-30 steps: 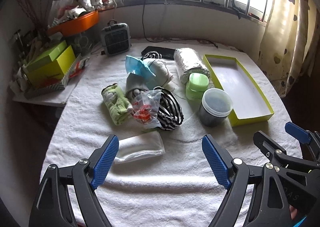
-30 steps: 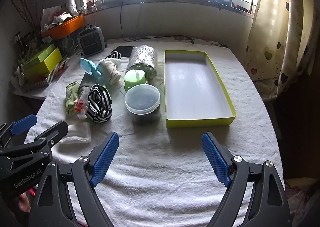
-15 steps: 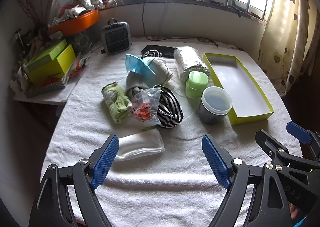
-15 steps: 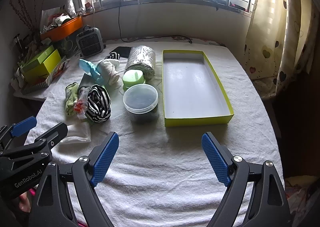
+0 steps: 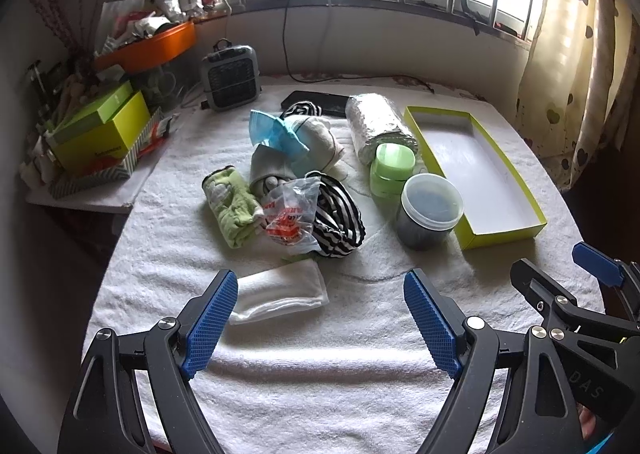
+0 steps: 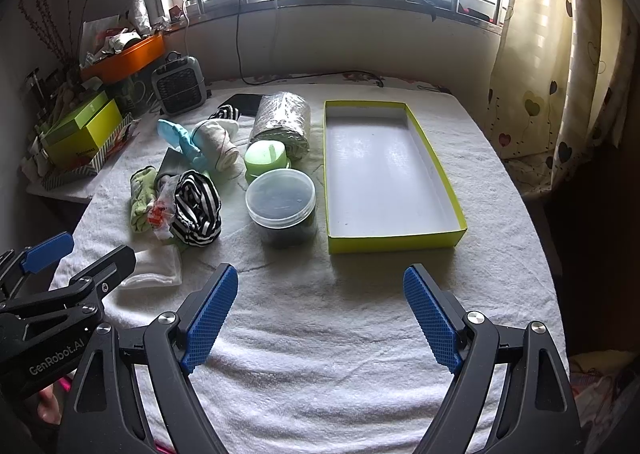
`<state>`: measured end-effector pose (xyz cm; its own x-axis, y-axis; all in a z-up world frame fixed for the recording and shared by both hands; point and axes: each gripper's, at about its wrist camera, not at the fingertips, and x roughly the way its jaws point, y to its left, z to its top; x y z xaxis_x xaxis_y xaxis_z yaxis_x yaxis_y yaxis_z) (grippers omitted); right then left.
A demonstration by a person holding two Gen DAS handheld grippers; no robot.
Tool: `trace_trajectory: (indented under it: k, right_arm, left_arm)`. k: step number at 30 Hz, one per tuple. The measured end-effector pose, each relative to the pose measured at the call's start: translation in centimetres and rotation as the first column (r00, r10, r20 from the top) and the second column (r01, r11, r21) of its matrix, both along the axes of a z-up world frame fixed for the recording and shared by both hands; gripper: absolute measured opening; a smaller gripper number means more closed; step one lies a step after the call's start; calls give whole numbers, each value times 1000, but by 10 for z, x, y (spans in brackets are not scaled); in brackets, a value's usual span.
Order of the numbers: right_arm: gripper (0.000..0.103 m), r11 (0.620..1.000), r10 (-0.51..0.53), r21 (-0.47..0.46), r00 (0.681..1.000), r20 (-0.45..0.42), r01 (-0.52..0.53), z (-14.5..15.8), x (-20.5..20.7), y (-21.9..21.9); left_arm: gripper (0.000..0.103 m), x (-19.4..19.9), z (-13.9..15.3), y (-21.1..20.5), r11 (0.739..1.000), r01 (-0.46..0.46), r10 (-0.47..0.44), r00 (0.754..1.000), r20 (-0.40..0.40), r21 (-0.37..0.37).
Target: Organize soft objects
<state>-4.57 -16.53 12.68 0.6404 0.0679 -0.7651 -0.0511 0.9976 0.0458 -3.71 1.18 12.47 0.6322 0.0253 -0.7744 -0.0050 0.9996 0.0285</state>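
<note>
Soft items lie in a heap mid-table: a green cloth roll (image 5: pixel 232 205), a black-and-white striped cloth (image 5: pixel 340 217), a crinkled plastic bag (image 5: pixel 290 213), a blue face mask (image 5: pixel 276 133) on a white sock roll (image 5: pixel 320 141), and a folded white cloth (image 5: pixel 280 294) nearest me. A shallow lime-green box (image 5: pixel 476 169) (image 6: pixel 384 169) lies open and empty on the right. My left gripper (image 5: pixel 320 318) hovers open just short of the white cloth. My right gripper (image 6: pixel 320 314) hangs open over bare towel in front of the box. Neither holds anything.
A clear lidded jar (image 6: pixel 282 205), a green jar (image 6: pixel 266 159) and a foil-wrapped roll (image 6: pixel 282 123) stand between the heap and the box. A small grey heater (image 5: pixel 230 77) and a dark phone (image 5: pixel 316 101) sit at the back. Cluttered boxes (image 5: pixel 96 133) fill a side shelf on the left.
Both views have shifted only slightly; the grippers stay open and hover in much the same place. Nothing on the table has moved.
</note>
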Motion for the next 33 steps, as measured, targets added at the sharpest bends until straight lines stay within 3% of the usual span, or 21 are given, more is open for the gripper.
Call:
trace_trajectory:
  k: [14,33]
  right_arm:
    - [85,1000,1,4,1000,-8,-1,-2,2,-2]
    - [85,993,106,45,994,-2,-106,-15,19,26]
  left_arm:
    - [86,3,-5,3,1000,13,-13,1000,-7,-13]
    - [86,10,-18,57,998,-32,30,999,-27,-56]
